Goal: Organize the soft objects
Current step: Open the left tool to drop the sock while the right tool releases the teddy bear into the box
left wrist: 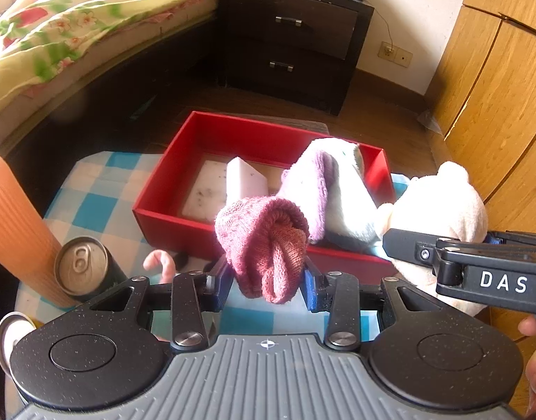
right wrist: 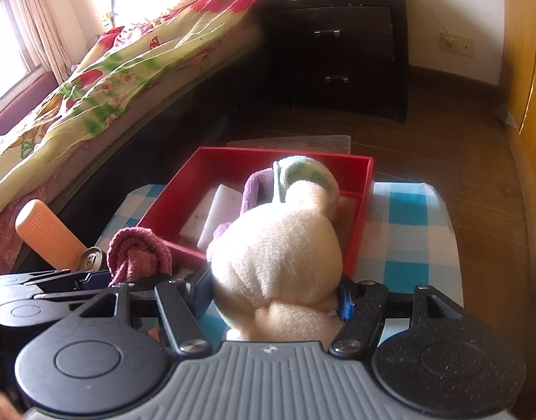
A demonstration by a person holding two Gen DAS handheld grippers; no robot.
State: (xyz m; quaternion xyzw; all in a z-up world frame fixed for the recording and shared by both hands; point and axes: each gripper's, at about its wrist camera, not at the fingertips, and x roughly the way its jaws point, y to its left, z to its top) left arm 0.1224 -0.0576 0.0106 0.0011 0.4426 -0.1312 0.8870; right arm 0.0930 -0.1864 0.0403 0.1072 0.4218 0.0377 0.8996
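My left gripper is shut on a dark pink knitted sock roll, held above the checked cloth just in front of the red box. My right gripper is shut on a cream plush bear, held at the box's near right corner; the bear also shows in the left wrist view. The box holds a white sponge block and a white and purple sock bundle. The sock roll also shows in the right wrist view.
A drink can and an orange ribbed roll stand at the left on the blue checked cloth. A bed is at the left, a dark nightstand behind, a wooden wardrobe at the right.
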